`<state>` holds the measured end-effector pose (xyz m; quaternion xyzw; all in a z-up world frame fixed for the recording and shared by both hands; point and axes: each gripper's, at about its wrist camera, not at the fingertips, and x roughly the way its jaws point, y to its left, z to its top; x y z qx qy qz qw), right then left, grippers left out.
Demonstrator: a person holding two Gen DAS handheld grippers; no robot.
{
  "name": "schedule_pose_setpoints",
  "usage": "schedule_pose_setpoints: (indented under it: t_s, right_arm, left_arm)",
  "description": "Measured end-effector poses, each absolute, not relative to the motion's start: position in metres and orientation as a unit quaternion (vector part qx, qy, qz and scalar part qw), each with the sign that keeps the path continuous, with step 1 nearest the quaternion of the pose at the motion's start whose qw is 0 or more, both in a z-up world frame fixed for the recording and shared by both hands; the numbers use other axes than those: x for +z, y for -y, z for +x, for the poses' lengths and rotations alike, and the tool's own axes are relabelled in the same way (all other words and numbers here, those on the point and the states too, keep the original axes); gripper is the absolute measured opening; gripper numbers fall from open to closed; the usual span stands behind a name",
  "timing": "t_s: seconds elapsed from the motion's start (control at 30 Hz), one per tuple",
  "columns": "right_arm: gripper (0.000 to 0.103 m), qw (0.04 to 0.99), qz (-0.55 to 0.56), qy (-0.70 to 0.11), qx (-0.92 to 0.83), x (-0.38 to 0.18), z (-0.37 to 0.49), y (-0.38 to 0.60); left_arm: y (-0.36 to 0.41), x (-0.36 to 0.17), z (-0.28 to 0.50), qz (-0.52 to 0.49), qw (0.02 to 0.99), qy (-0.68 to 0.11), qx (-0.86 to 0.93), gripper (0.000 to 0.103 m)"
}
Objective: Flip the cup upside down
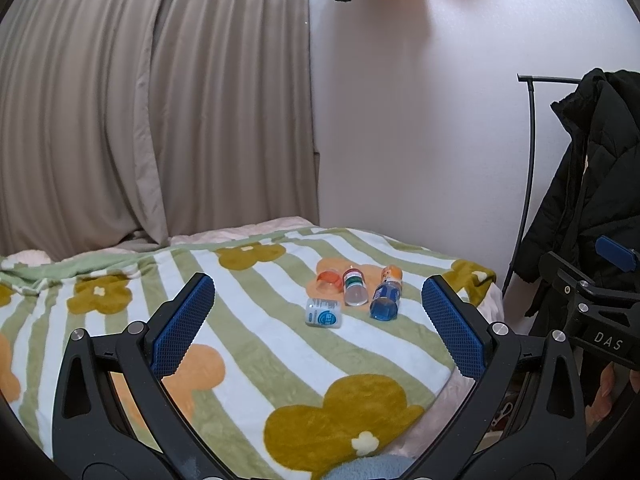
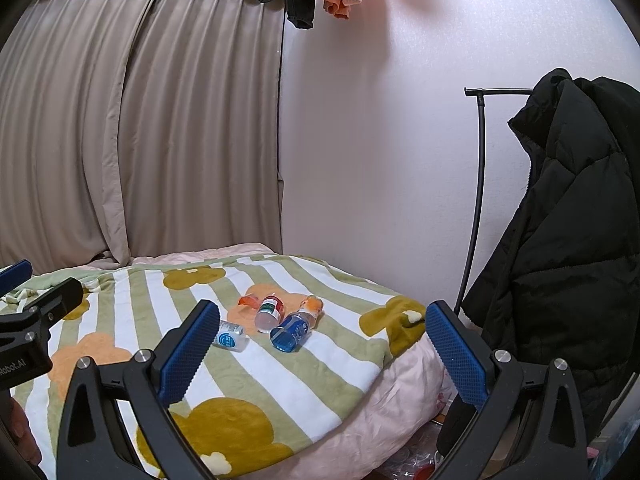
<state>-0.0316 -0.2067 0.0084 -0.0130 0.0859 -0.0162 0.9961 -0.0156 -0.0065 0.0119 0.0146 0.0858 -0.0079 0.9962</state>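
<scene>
On the blanket [image 1: 256, 332], five cups [image 1: 354, 286] lie toppled.

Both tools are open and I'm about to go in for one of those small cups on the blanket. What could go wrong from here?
1. The cups lie bunched: the blue cup sits right beside the clear cup with the red and green band, so a wide-open left tool may knock a neighbour.
2. The striped blanket looks soft, so a flipped cup may tip or roll.
3. The cluster lies near the blanket's right edge; a nudged cup could roll off.
</scene>
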Motion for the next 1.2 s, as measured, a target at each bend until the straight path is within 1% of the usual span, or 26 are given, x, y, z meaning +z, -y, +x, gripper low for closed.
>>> schedule_pose_setpoints:
  t_s: [0.67,0.87,1.0,1.2]
  right_arm:
    - [0.103,0.996,-0.012,-0.087,-0.016,0.007,-0.032,0.207]
    - [0.103,0.995,-0.009,-0.098,-0.014,0.002,-0.029,0.203]
    - [0.103,0.994,-0.004,-0.112,-0.004,0.005,-0.011,0.206]
    - [0.103,0.988,0.005,-0.154,0.023,0.012,0.046,0.214]
  left_arm:
    - [0.009,0.006,-0.016,0.012,0.996,-0.087,-0.008,0.103]
    - [0.011,0.006,-0.004,0.009,0.995,-0.099,-0.007,0.103]
    - [0.008,0.010,0.015,0.005,0.993,-0.115,-0.007,0.103]
    - [-0.002,0.014,0.056,0.001,0.990,-0.140,-0.001,0.103]
